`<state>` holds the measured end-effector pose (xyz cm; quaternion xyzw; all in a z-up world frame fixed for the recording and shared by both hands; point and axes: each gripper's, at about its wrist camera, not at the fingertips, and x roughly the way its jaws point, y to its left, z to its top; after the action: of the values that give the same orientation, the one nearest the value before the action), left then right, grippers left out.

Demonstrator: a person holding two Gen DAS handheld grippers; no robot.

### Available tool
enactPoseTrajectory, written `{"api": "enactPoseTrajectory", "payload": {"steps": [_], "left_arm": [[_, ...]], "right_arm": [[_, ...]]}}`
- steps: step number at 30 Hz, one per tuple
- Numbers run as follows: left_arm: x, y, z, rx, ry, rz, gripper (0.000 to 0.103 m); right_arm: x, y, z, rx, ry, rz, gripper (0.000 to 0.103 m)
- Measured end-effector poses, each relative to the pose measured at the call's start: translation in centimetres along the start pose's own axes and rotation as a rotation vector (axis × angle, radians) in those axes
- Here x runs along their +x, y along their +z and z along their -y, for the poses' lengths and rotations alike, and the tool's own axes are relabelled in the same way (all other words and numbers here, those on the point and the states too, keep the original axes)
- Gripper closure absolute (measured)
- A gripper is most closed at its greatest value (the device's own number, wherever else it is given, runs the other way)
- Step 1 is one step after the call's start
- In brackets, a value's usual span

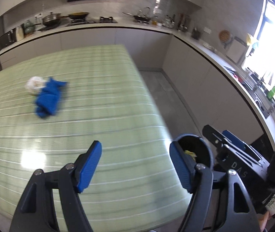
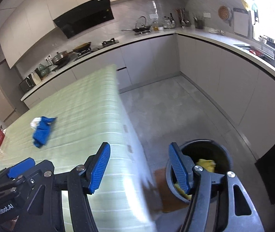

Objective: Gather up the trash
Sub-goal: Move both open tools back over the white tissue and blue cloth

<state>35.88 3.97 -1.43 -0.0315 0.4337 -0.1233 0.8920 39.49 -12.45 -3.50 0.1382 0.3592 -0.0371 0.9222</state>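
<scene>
Blue-padded left gripper (image 1: 135, 166) agape, right gripper (image 2: 139, 168) likewise

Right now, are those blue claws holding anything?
No. The left gripper and right gripper are both open and hold nothing; the blue cloth lies on the table.

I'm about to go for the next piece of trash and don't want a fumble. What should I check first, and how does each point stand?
1. Left tongs open and empty: ok.
2. Right tongs open and empty: ok.
3. Trash left on the table: ok, a white wad lies there.
4. Wad free to grab alone: not ok, the blue cloth touches it.
5. Bin open, on the floor beside the table: ok.
6. Room in the bin: cannot tell; yellow trash is inside.
</scene>
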Motion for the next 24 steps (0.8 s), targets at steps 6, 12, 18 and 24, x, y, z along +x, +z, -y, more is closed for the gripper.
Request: {"api": "enactPoseTrajectory", "payload": {"steps": [6, 12, 18, 24], "left_arm": [[-0.8, 0.1, -9.0, -0.061, 0.105, 0.018, 0.029], [-0.4, 0.5, -16.0, -0.135, 0.226, 0.028, 0.029], [0.5, 1.7, -20.3, -0.221, 0.317, 0.058, 0.029], [1.4, 2.8, -22.5, -0.217, 0.366, 0.057, 0.029]], "right_arm": [[1.9, -1.4, -8.6, -0.047, 0.042, -0.021, 0.038], [3.6, -1.7, -14.6, -0.118, 0.097, -0.049, 0.038], [6.8, -1.0, -19.2, -0.210, 0.186, -0.064, 0.037], [10.7, -0.6, -24.0, -0.263, 0.255, -0.098, 0.034]]}}
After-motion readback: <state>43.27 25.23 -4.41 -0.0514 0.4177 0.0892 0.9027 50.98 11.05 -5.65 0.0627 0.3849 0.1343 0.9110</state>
